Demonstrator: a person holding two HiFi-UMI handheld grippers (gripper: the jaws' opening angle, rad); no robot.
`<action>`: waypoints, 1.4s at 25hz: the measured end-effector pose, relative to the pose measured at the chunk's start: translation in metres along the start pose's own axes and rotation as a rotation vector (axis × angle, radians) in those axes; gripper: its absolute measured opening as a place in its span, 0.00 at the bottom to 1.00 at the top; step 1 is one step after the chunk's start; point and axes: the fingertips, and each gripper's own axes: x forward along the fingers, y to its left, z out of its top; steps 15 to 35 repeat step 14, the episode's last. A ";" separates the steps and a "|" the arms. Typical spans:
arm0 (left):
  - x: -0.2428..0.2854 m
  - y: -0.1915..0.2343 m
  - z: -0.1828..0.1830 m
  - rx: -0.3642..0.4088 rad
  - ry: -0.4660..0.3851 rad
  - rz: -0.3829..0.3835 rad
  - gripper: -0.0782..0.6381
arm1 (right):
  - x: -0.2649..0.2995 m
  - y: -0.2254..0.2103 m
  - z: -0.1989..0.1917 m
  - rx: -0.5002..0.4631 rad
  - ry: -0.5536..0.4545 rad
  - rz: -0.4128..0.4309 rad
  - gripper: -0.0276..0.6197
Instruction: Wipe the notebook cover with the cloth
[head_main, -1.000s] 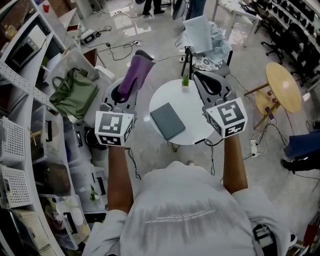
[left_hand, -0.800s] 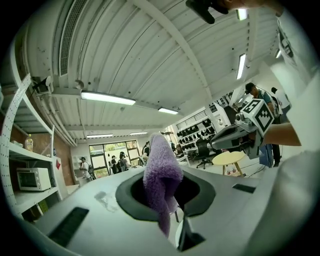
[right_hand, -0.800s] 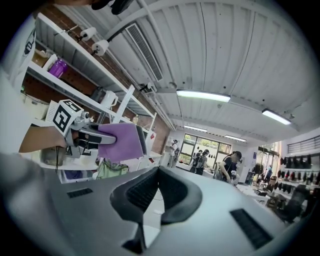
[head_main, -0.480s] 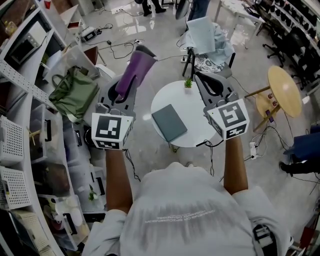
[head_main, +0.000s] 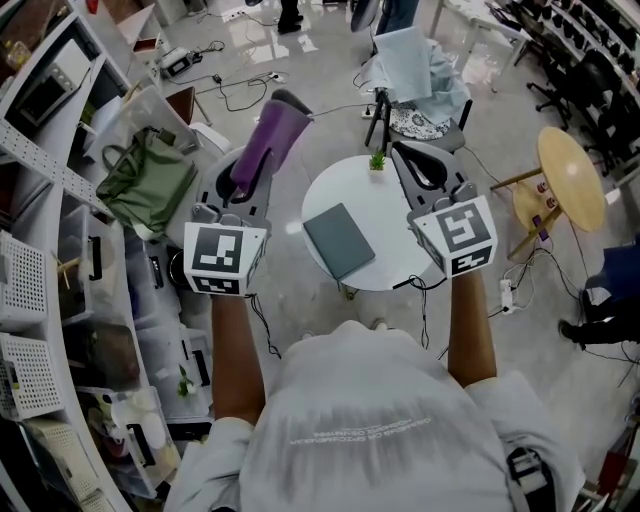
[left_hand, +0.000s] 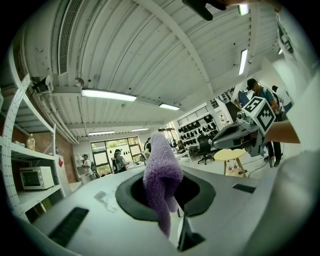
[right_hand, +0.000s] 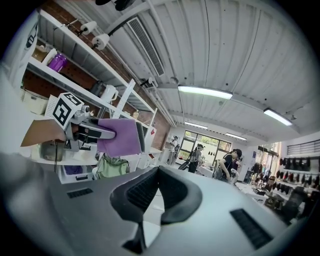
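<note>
I count one fluffy purple cloth (head_main: 268, 140), one dark grey rectangular notebook (head_main: 338, 240), one round white table (head_main: 340, 190), one small green potted plant (head_main: 377, 160) and one round wooden stool (head_main: 570, 178).

The person wore a pale grey T-shirt (head_main: 370, 420) with small print, lower centre; the grey left gripper (head_main: 250, 168) and right gripper (head_main: 405, 155) bore black-and-white marker cubes (head_main: 225, 258).

light: bright and even, from ceiling tube lamps (left_hand: 108, 94) above the left gripper (head_main: 268, 140)
glare: on the glossy floor (head_main: 250, 40) beyond it
shadows: soft, faint
distortion: heavy fisheye with black corners in both gripper views
focus: housing nearest each lens is soft, purple cloth (left_hand: 161, 175) fairly sharp
</note>
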 end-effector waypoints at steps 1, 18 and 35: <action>0.000 0.000 -0.003 -0.004 0.007 0.002 0.19 | 0.000 0.001 -0.001 0.002 0.000 0.004 0.04; -0.001 -0.009 -0.002 0.058 0.027 -0.013 0.19 | 0.003 0.006 -0.005 -0.011 0.010 0.027 0.04; -0.001 -0.009 -0.002 0.058 0.027 -0.013 0.19 | 0.003 0.006 -0.005 -0.011 0.010 0.027 0.04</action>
